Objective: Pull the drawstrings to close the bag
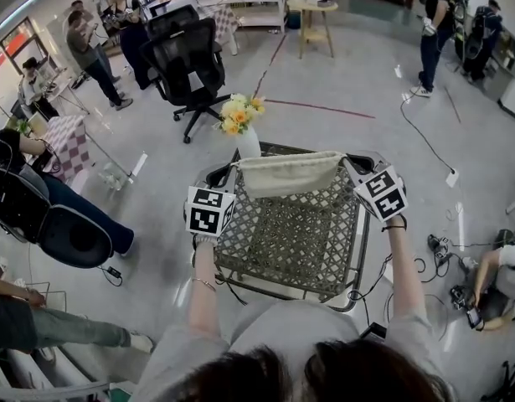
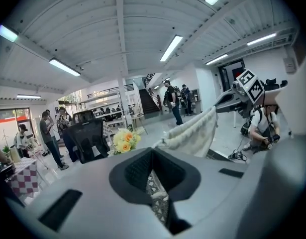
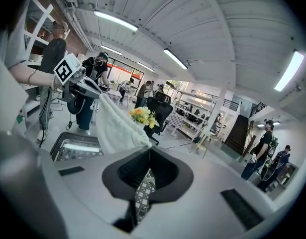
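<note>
Cream bag point(image 1: 290, 174) — yellow flowers point(image 1: 240, 114)

Yellow flowers point(image 1: 241, 114), black office chair point(image 1: 188, 61)

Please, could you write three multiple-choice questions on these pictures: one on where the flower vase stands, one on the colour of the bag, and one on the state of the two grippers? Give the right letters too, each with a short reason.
1. Where does the vase of yellow flowers stand?
A. beyond the bag, on the side of the office chair
B. inside the bag
C. on that chair's seat

2. What colour is the bag?
A. red
B. cream
C. black

3. How do the jaws of the left gripper and the right gripper stand?
A. both wide open
B. one open, one shut
C. both shut on the drawstrings

Answers:
1 A: in the head view the vase rises just past the bag's far side, toward the chair.
2 B: its cloth is cream in every view.
3 C: each gripper view shows closed jaws with the bag's gathered corner running into them.
</note>
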